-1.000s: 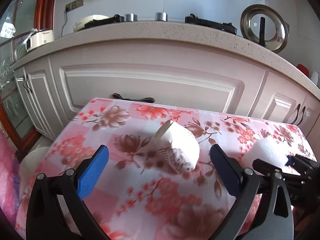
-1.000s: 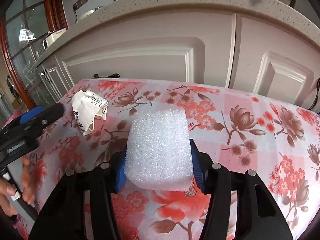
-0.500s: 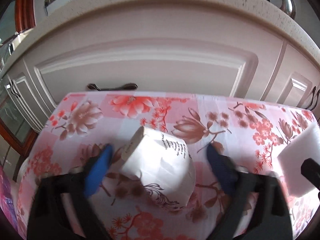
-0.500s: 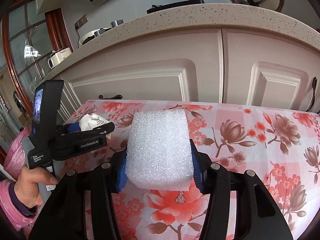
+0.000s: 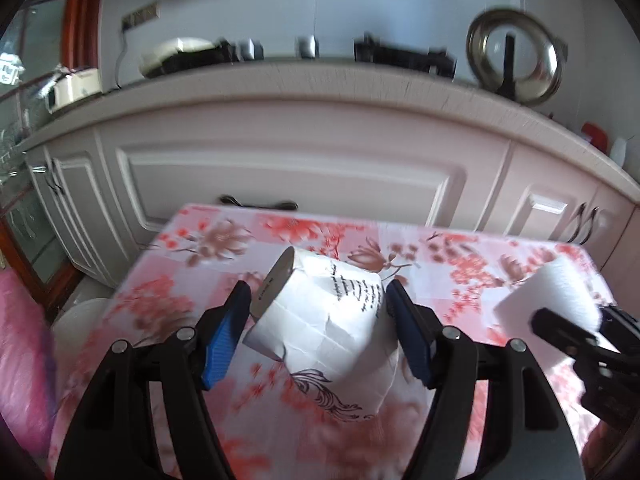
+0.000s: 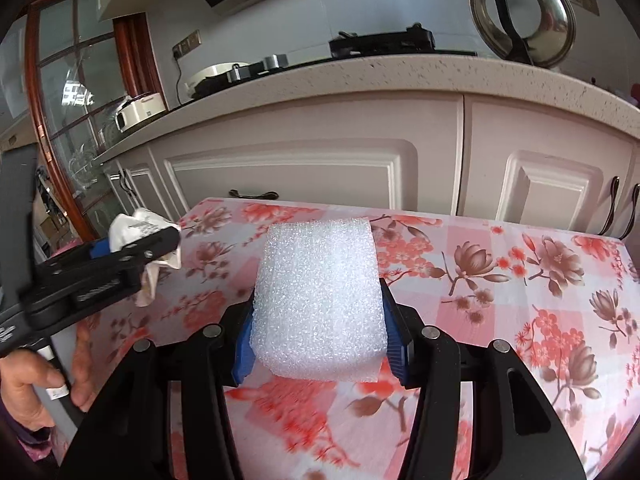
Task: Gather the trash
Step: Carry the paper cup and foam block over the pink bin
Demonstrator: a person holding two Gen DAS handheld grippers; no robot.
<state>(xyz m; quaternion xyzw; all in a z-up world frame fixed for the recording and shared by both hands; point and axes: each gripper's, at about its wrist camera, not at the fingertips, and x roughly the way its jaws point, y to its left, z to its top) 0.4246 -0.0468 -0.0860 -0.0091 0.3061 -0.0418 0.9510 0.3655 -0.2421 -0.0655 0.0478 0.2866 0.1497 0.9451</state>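
Left gripper point(image 5: 316, 328): blue pads clamped on a crumpled white paper cup point(image 5: 320, 320) with black print, centre of the left wrist frame, cup tipped so its rim faces upper left; in the right wrist view the same gripper point(image 6: 132, 252) sits at the left edge with the crushed cup point(image 6: 140, 228) pinched at its tip, raised clear of the cloth there; a hand point(image 6: 36, 384) grips its handle at lower left. Right gripper point(image 6: 320, 336): jaws clenched on a white foam block point(image 6: 320, 300), centre of the right wrist frame, block sticking forward past the pads; in the left wrist view the block point(image 5: 556, 300) shows at the right edge with the black gripper point(image 5: 580, 332) around it; whether the block touches the cloth, cannot tell. Under both: floral tablecloth point(image 6: 520, 280), pink and red, covering the table across the lower half of each frame. Beyond the table's far edge: white cabinet doors point(image 6: 304, 172) with a dark handle point(image 6: 252, 194) just above the cloth line; above them a speckled countertop point(image 6: 400, 72); on it, a black stove point(image 6: 384, 44) at upper centre and a steel pot lid point(image 6: 520, 12) standing upright at upper right; a white appliance point(image 6: 140, 110) at upper left near a wood-framed glass door point(image 6: 60, 100). Left wrist frame is motion-blurred; small items on the counter not readable.
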